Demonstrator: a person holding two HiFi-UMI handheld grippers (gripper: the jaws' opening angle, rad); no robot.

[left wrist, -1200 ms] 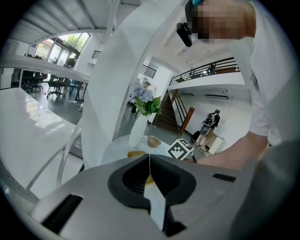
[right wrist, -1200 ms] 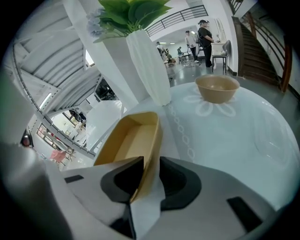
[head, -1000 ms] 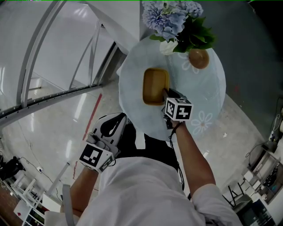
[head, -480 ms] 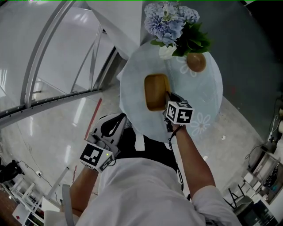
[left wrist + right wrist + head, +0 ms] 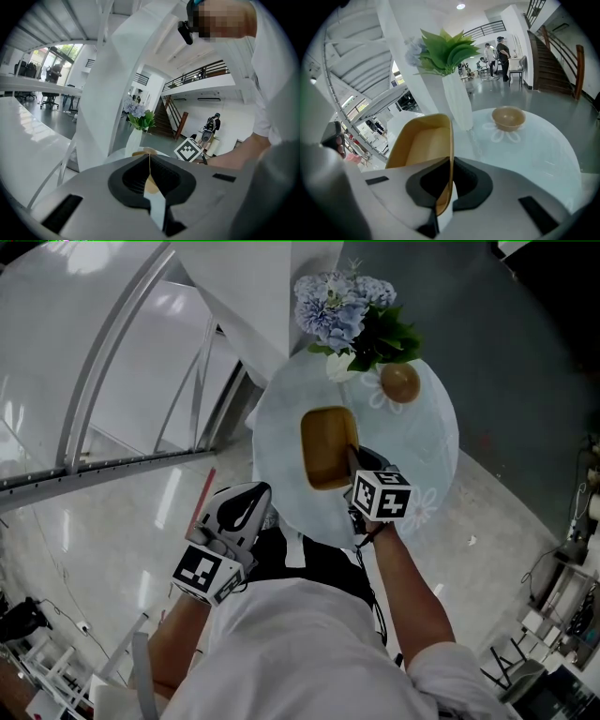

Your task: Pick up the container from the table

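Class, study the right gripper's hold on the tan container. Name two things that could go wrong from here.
1. The right gripper pinches the container by one thin wall only, so the container may tilt or slip from the jaws.
2. The vase stands close beyond the container, so a swinging container could knock it over.

I can't make out any words, numbers or brand names from where I stand. The only printed marks are black-and-white square code patterns with no letters in them. One is on the left marker cube [image 5: 203,575] of the left hand-held gripper [image 5: 258,495]. Another is on the right marker cube [image 5: 382,495] of the right hand-held gripper [image 5: 352,454].
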